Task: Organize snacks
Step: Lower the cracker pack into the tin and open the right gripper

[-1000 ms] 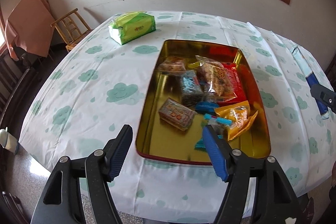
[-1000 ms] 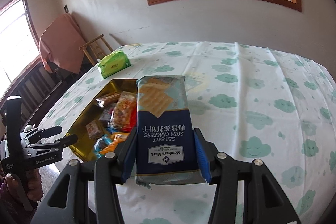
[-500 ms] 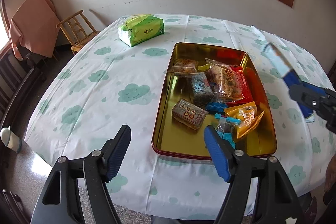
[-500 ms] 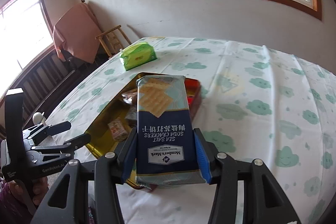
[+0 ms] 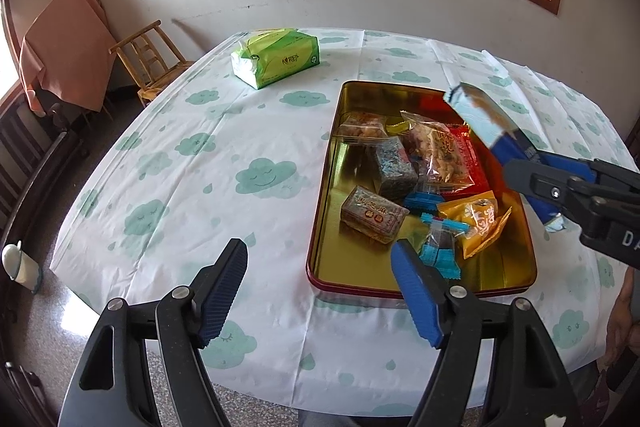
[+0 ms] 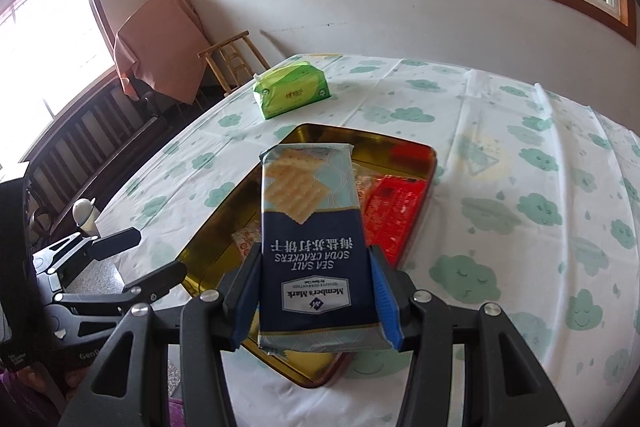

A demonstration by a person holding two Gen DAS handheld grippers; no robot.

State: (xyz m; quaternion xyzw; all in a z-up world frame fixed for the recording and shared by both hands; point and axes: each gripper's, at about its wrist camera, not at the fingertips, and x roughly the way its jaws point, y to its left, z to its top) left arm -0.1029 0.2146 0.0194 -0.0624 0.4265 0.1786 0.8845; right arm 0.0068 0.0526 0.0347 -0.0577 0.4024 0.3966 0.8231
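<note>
At the far left, off the table, stand a chair (image 5: 150,61) and a cloth-draped piece of furniture; on the table (image 5: 168,163) itself a green tissue pack (image 5: 276,57) lies well apart from the work. The left gripper (image 5: 320,287) hangs at the near edge with its jaws wide apart and nothing between them, just beside the tin's near left corner. The tin (image 5: 320,211) holds several wrapped snacks: a grey block (image 5: 394,169), a brown box (image 5: 374,214), a clear bag of nuts (image 5: 436,151), an orange pouch (image 5: 478,221). Its left strip of gold floor looks bare. Above the tin's right side, the right gripper (image 6: 314,291) has its 2 jaws clamped on the cracker pack (image 6: 310,227), held by its lower end, long axis pointing away. The step in hand appears to be laying this pack into the tin. To do it well, I would carry it left over the bare strip, line it up with the tin's long side, lower it flat, then release; dropping it on the heap risks crushing crackers or nudging the pouch over the rim.
</note>
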